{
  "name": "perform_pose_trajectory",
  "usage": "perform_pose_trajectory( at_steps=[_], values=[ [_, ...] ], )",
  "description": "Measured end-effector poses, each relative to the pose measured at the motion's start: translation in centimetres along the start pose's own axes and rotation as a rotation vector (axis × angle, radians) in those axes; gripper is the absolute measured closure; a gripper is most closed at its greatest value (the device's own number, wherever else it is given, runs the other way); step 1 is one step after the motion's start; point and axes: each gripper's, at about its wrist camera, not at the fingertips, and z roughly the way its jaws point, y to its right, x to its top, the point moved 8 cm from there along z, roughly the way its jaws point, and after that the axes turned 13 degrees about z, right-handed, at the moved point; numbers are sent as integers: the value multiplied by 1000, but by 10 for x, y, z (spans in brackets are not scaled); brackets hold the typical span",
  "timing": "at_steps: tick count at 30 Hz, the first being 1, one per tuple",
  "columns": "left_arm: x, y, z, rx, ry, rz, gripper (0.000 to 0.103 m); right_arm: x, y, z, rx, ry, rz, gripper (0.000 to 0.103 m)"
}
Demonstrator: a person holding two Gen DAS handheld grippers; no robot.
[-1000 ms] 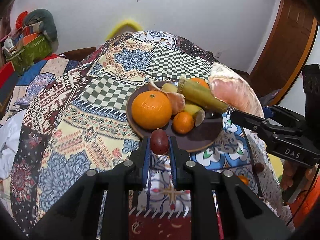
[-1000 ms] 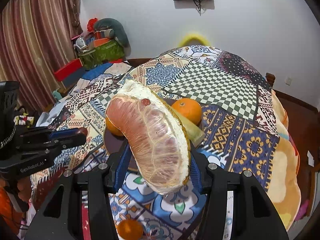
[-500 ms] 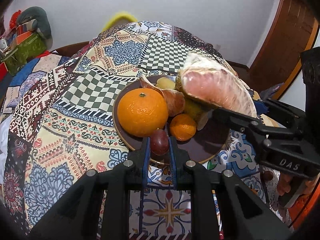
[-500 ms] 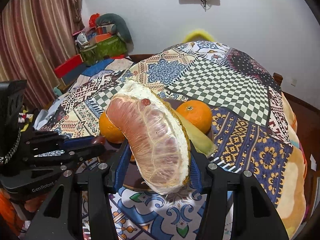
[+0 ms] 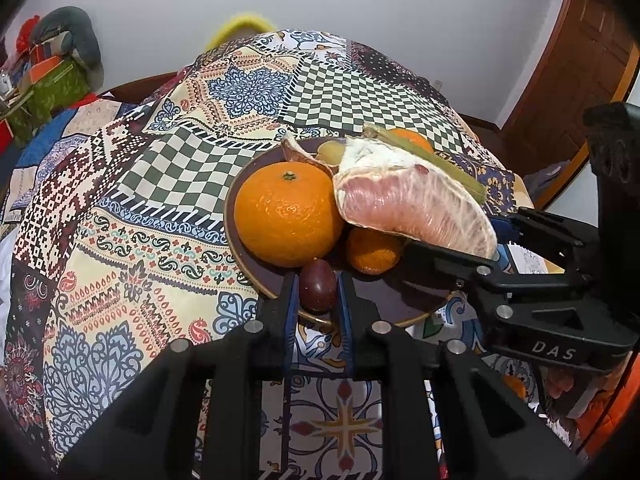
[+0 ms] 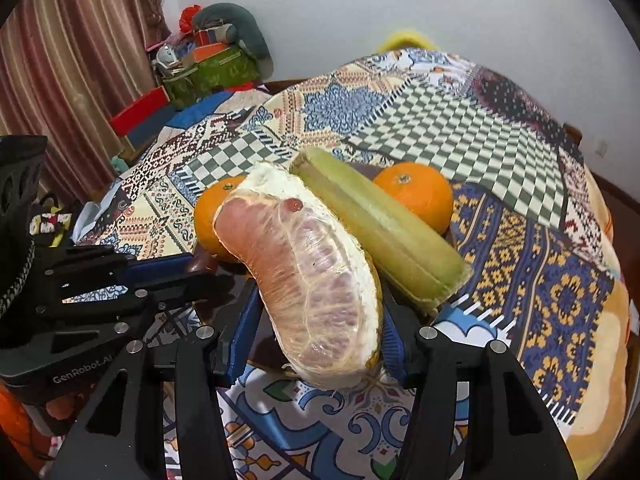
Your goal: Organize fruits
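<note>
My left gripper (image 5: pixel 317 292) is shut on a dark red grape (image 5: pixel 317 285) and holds it over the near rim of the brown plate (image 5: pixel 400 300). My right gripper (image 6: pixel 316 320) is shut on a large pink pomelo wedge (image 6: pixel 308 276) and holds it over the plate; the wedge shows in the left wrist view (image 5: pixel 408 204) too. On the plate lie a big orange (image 5: pixel 286 214), a small orange (image 5: pixel 372 250), a green sugarcane piece (image 6: pixel 376 232) and another orange (image 6: pixel 414 196).
The plate sits on a round table with a patchwork cloth (image 5: pixel 160 200). A small orange (image 5: pixel 514 386) lies on the cloth at the near right. Cluttered boxes and bags (image 6: pixel 208 64) stand by the wall at the far left.
Both grippers have moved forward over the plate. The pomelo wedge has come in from the right, above the fruit. The grape has moved from the cloth side to over the plate's rim.
</note>
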Motion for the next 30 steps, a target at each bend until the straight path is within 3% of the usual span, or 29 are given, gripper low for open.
perform_pose_trajectory(
  at_steps=[7,16,27,30],
  values=[
    [-2,4,-3,-2,-6,7,81,-2,1,-4,-4,-9,7,45],
    [1,10,-25,5,20,5,81,0,2,-31,-13,39,18,45],
    [7,23,-84,28,103,13,80,-1,-2,-92,-38,138,21,45],
    [6,30,-100,28,125,9,74,-5,-2,-108,-55,164,19,45]
  ],
)
